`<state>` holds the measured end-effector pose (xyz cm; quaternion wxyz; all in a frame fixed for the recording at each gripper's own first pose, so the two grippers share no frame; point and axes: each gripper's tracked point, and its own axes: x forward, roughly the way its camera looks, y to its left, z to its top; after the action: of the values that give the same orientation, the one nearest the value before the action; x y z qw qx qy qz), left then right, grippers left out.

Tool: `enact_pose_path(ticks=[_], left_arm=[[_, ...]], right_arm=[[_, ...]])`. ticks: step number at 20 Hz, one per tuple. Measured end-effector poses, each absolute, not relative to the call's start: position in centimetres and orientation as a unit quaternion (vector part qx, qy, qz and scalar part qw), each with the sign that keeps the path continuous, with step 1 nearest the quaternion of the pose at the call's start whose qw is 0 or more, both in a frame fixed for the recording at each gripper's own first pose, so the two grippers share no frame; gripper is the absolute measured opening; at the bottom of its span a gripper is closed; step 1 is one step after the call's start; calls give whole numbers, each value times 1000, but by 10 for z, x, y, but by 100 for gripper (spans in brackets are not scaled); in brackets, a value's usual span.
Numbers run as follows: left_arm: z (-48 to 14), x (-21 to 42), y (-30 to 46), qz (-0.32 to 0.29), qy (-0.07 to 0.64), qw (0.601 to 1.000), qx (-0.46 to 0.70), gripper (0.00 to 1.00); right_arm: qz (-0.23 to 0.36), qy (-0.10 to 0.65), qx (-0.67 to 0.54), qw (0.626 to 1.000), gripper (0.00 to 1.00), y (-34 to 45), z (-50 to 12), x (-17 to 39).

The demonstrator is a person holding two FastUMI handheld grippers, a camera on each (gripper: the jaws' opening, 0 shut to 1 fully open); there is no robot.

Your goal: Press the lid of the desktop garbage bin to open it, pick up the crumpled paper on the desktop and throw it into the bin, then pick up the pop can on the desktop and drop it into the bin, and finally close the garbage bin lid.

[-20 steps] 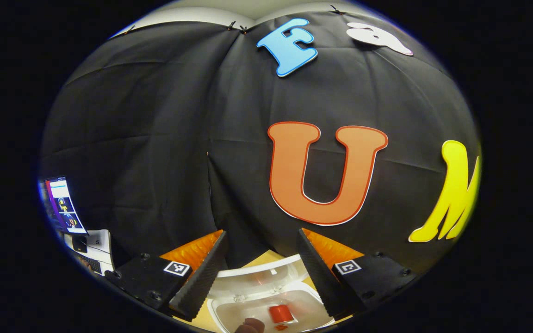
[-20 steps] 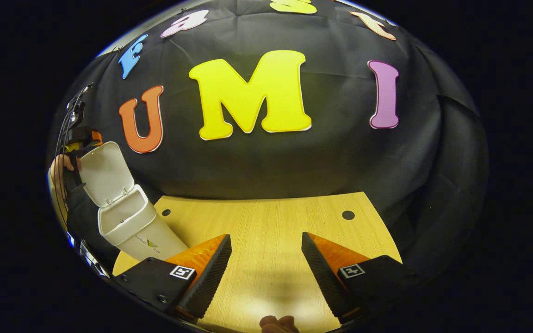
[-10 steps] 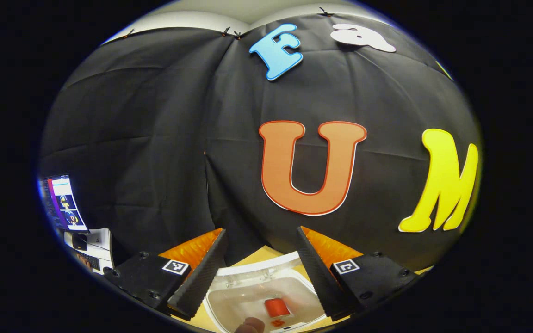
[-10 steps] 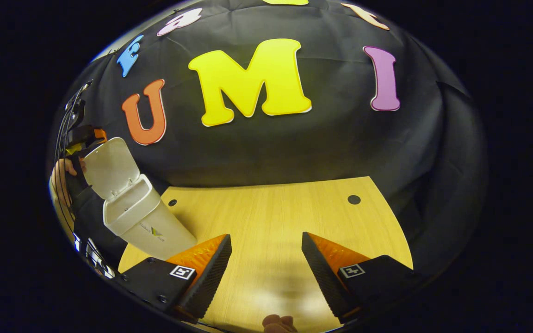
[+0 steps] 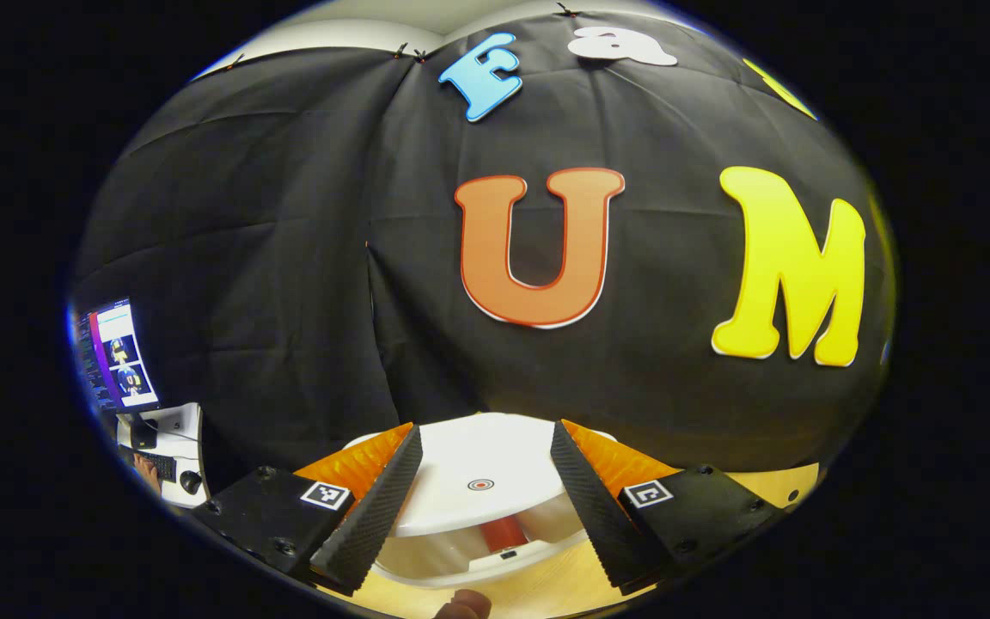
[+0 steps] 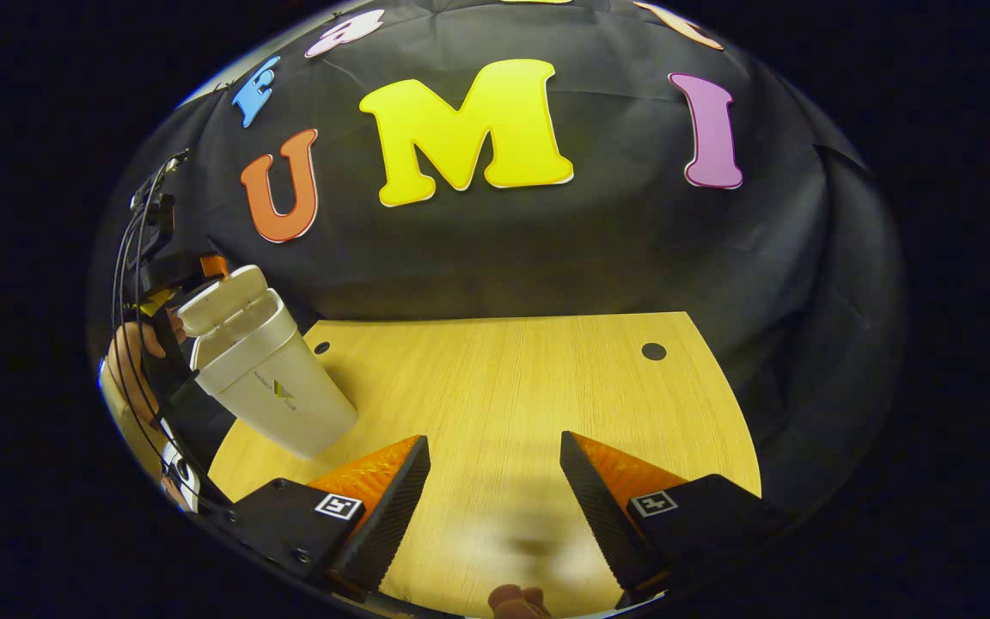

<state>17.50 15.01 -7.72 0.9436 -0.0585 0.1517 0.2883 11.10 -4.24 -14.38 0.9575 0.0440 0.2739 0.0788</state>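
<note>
Nearly down, the white lid [image 5: 478,481] of the desktop garbage bin [image 6: 276,391] sits at a shallow tilt over the opening, and a gap shows along its front edge. Through that gap, in the left gripper view, a bit of the red pop can [image 5: 504,533] shows inside, so the dropping steps look done and only the closing is left. The left gripper [image 5: 482,507] hangs over the lid with its jaws spread wide and empty, one to each side of the small round mark on top; whether they touch the lid I cannot tell. That placement suits a downward press to latch it. In the right gripper view the bin stands at the near left corner of the wooden surface [image 6: 546,378], with a hand [image 6: 130,361] beside it. The right gripper [image 6: 495,507] waits well apart from the bin, low over bare wood, its jaws also wide with nothing between them, probably kept clear so the closing push has room.
</note>
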Motion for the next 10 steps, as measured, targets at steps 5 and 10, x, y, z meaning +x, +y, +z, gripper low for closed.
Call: enact_pose_path(ticks=[5, 10], left_arm=[[-115, 171, 141, 293, 179, 937, -65, 99], [-129, 168, 135, 300, 188, 932, -72, 99]], right_arm=[[69, 284, 44, 955, 97, -62, -157, 104], [65, 294, 43, 953, 97, -72, -169, 103]])
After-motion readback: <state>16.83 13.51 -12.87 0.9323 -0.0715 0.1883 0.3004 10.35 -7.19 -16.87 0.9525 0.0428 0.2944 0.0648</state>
